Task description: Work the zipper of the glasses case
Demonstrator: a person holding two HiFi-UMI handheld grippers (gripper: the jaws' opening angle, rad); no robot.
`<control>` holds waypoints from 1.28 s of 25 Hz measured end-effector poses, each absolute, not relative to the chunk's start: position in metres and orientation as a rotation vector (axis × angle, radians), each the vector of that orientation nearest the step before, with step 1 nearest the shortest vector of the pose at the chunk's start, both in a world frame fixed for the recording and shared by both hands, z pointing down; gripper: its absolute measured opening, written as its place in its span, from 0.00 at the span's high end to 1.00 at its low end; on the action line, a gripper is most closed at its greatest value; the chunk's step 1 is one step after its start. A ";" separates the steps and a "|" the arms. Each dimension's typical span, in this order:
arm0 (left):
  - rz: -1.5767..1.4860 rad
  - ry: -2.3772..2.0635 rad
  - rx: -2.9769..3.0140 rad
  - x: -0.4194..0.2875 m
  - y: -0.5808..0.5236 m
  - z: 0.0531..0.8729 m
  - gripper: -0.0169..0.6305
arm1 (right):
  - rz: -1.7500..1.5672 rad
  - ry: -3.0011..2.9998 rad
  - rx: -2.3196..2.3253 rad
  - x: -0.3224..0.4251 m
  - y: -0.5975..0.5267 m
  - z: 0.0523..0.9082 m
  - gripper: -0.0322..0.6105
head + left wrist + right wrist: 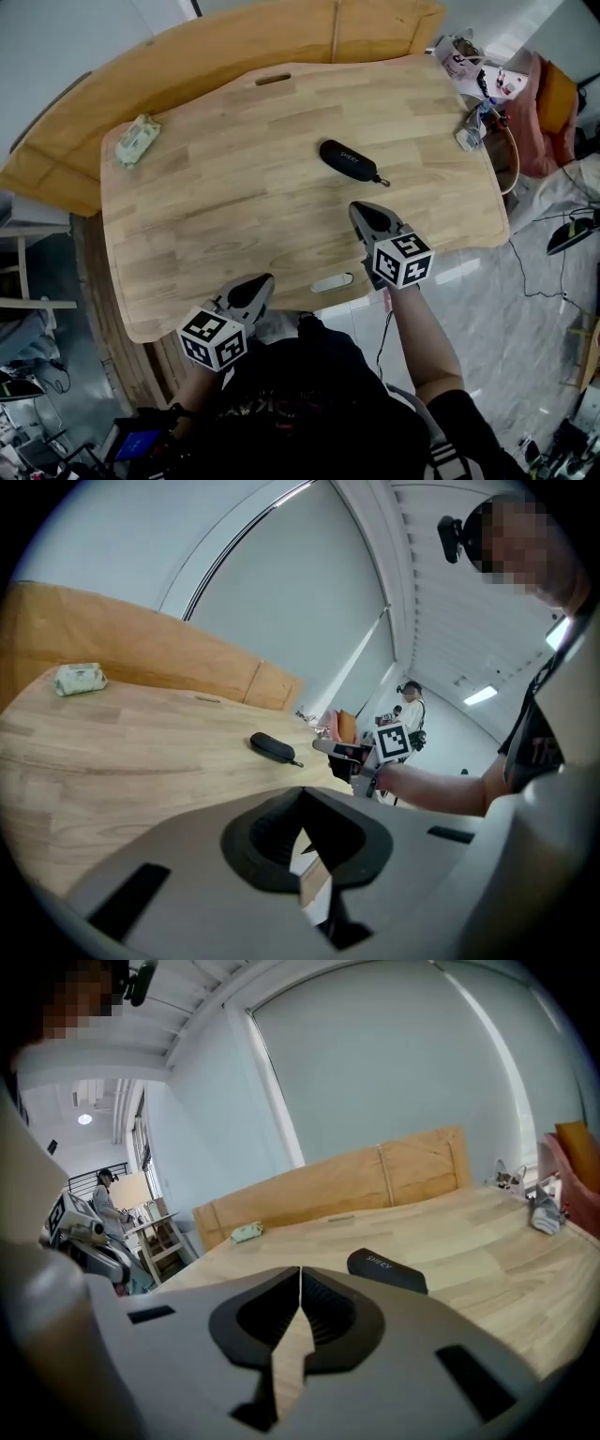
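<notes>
Right gripper point(360, 212): jaws clenched together, nothing between them. Left gripper point(261, 286): same, pinched closed and empty. My right gripper view shows the pads meeting in a thin seam, and the left gripper view shows the same.

Going outward from my right tips, the glasses case point(347, 160) lies near, just ahead on the table point(206, 197). It sits a bit to the right of the line I'm pointing along, not touching me. In the right gripper view it shows ahead-right of the jaws point(386, 1270).

The case's long axis runs diagonally in the head view, far-left to near-right. The zipper pull point(380, 181) sticks out at the near-right end, the end closest to my right tips.

My left gripper hangs at the table's near edge, well apart from the case, which lies ahead and to its right point(270, 746).

My judgement: the right is the nearer hand for the pull. The left would need to cross to pin the far-left end. Both need to open first.
</notes>
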State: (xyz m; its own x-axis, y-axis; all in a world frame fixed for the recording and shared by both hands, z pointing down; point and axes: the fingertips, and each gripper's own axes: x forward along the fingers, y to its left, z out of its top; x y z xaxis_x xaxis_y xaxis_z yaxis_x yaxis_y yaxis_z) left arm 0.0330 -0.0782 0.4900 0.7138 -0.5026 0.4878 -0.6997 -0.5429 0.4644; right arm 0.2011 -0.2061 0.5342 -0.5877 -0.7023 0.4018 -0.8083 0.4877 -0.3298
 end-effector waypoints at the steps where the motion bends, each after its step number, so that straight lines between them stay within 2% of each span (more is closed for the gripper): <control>1: 0.394 -0.920 2.256 0.033 -0.078 0.490 0.96 | 0.722 -2.512 1.289 0.204 -0.213 0.538 0.92; 4: 0.400 -0.949 2.233 0.031 -0.076 0.489 0.96 | 0.689 -2.483 1.270 0.212 -0.236 0.548 0.86; 11: 0.405 -1.012 2.190 0.025 -0.073 0.490 0.96 | 0.490 -2.324 1.134 0.231 -0.287 0.587 0.54; 15: 0.399 -1.050 2.155 0.018 -0.069 0.492 0.96 | 0.416 -2.209 0.994 0.237 -0.310 0.620 0.43; 22: 0.401 -1.101 2.104 0.009 -0.063 0.494 0.96 | 0.336 -2.087 0.793 0.235 -0.336 0.655 0.37; 32: 0.393 -1.145 2.053 0.001 -0.055 0.499 0.96 | 0.322 -2.022 0.750 0.235 -0.349 0.679 0.37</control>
State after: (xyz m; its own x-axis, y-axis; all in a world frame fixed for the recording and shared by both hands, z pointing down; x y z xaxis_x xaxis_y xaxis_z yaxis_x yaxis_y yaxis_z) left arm 0.0006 -0.0555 0.4987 0.5544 -0.6010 0.5757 -0.8279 -0.3273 0.4555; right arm 0.2355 -0.3492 0.6794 -0.3868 -0.3805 0.8400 -0.6229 0.7795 0.0663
